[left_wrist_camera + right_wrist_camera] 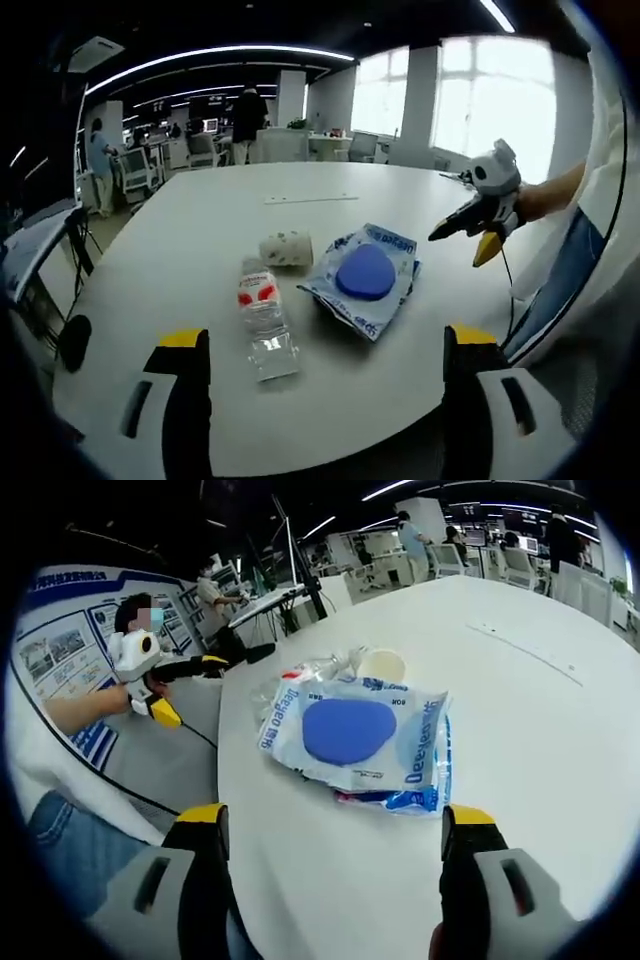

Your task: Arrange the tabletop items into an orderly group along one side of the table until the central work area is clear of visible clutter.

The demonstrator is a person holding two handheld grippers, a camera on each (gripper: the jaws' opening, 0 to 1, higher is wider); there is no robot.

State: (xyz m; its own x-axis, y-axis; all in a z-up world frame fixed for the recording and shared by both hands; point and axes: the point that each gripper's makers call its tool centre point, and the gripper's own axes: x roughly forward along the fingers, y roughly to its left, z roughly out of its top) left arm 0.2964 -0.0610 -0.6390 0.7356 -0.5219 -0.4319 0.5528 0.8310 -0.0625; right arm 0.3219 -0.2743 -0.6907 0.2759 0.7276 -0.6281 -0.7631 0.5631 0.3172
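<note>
On the white table [180,240] lies a blue-and-white wipes packet [362,275] with a round blue lid. To its left a clear plastic bottle [265,315] with a red label lies on its side. A small white roll [285,248] rests just behind them. My left gripper [326,338] is open, a short way back from the bottle and packet, holding nothing. My right gripper [330,825] is open near the table edge, with the packet [355,735] straight ahead and the bottle [310,670] and roll [382,665] beyond it. Each gripper appears in the other's view: right gripper [468,228], left gripper [200,667].
A thin pale strip [310,199] lies on the far part of the table. The table's curved edge [225,780] runs close to my right jaws, with a person's arm [80,710] and floor beside it. Desks, chairs and people [245,120] stand in the background.
</note>
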